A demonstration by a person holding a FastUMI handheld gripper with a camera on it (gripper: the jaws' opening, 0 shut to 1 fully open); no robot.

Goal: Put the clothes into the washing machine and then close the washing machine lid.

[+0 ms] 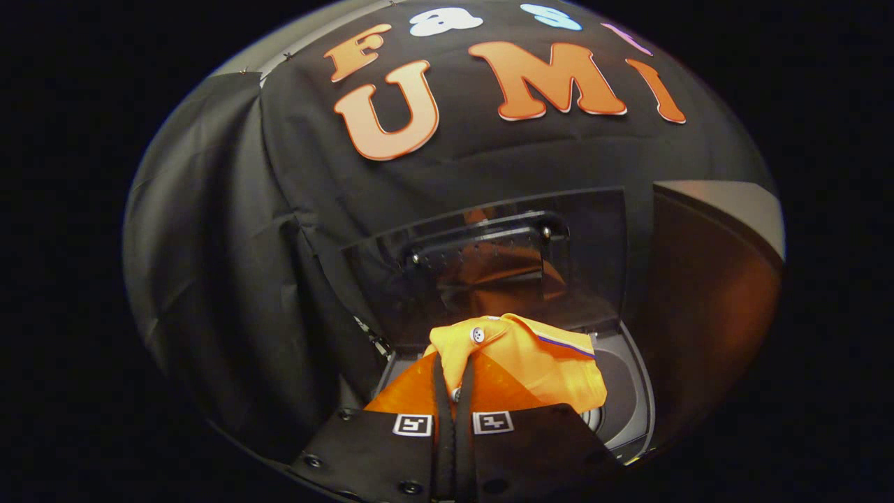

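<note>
- The bright orange garment with a white button and a purple-striped collar (520,360) hung from the gripper (454,381) above the open top of the small dark grey washing machine (632,405), and had not yet been let go.
- The machine's tinted transparent lid (482,258) stood raised behind the opening, with a dark handle bar across it and an orange reflection of the garment in its surface.
- Judged by this, the task was in its first half: the clothing was carried over the drum but still had to be lowered and released inside, and the closing of the lid had not been begun.
- The jaws were drawn nearly together, with only a thin fold of the orange cloth pinched between the two fingers (441,391), so they looked clamped on the garment.
- The bulk of the fabric draped just ahead of the fingers and to their right, partly covering the round drum mouth below.
- A loose corner of cloth lay close to the rim, so it could catch on the edge if dropped from here.
</note>
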